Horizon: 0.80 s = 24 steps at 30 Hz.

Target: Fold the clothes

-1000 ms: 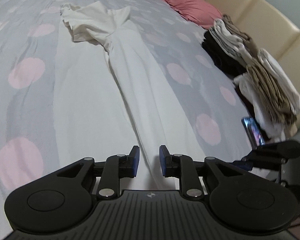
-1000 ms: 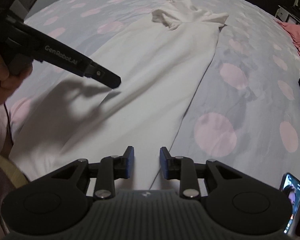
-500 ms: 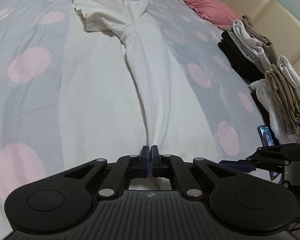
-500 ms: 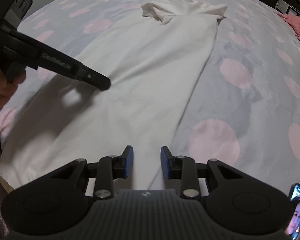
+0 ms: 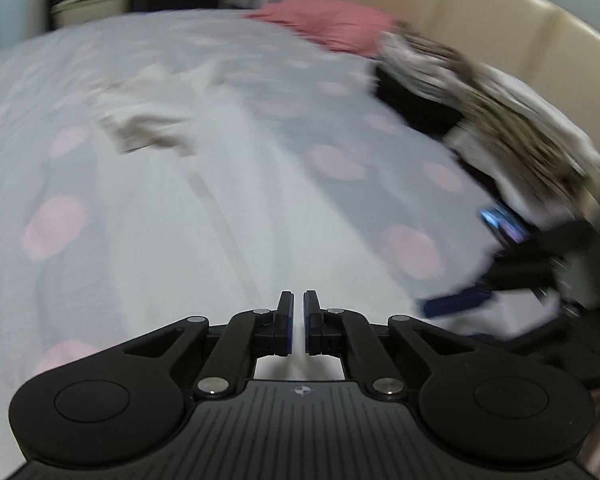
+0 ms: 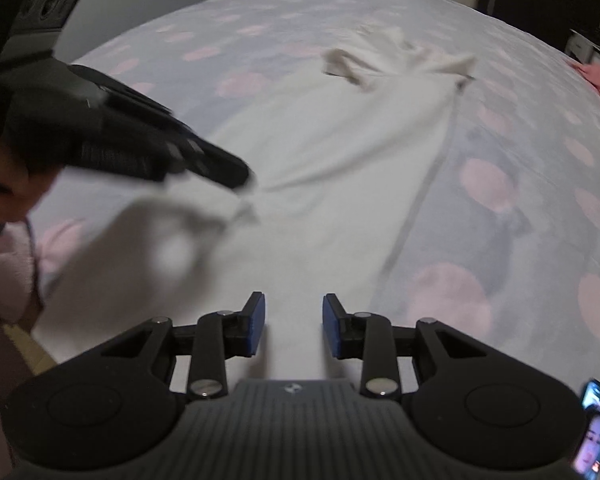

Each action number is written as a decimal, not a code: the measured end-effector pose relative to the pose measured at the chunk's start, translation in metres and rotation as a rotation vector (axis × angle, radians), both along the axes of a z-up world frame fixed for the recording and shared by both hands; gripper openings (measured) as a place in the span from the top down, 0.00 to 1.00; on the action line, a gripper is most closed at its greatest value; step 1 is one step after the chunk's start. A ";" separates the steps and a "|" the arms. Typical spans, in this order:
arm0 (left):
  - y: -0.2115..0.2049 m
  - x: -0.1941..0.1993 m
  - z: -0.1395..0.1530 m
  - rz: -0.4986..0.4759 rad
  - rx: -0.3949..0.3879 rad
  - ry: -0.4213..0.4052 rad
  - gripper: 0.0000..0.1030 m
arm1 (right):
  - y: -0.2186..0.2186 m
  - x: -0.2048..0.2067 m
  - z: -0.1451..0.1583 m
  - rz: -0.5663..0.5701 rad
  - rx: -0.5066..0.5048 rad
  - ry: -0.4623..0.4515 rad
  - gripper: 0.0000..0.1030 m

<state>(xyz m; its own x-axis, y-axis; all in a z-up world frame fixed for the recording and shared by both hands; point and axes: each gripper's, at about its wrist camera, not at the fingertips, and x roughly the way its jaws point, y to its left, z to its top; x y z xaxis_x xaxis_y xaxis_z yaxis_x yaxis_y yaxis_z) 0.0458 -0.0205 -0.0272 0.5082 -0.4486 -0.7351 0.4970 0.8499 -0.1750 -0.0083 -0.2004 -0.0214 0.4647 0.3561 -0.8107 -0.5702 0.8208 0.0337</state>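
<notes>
The left hand-held gripper (image 5: 296, 322) is clamped on the near end of the white dress (image 6: 340, 152); in the right wrist view its tip (image 6: 236, 174) pinches a raised bit of fabric off the bed (image 6: 540, 208). The dress lies lengthwise along the polka-dot bedcover, top end bunched at the far side. The right hand-held gripper (image 6: 294, 326) hovers over the near hem, jaws apart, holding nothing. Off to the right there's a pile of folded clothes (image 5: 500, 112), a pink pillow (image 5: 332, 24) and a phone (image 6: 598, 428). Left view is pretty blurry.
</notes>
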 end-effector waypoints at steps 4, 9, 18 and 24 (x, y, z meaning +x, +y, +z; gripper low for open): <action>-0.023 -0.021 -0.018 -0.115 0.103 0.019 0.98 | 0.011 -0.008 -0.007 0.048 -0.014 0.034 0.66; -0.025 -0.033 -0.035 -0.157 0.158 0.066 0.98 | 0.013 -0.019 -0.022 0.066 -0.041 0.085 0.66; -0.018 -0.065 -0.036 -0.225 0.237 0.072 0.98 | 0.009 -0.042 -0.022 0.111 -0.067 0.093 0.66; -0.013 -0.089 -0.035 -0.257 0.297 0.061 0.98 | 0.007 -0.065 -0.022 0.165 -0.093 0.095 0.66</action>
<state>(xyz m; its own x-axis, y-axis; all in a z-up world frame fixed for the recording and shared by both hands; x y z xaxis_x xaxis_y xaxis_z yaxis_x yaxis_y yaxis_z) -0.0427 -0.0338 -0.0623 0.3586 -0.3183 -0.8776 0.6962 0.7175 0.0243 -0.0734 -0.1938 -0.0431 0.3260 0.3425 -0.8811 -0.6948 0.7189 0.0224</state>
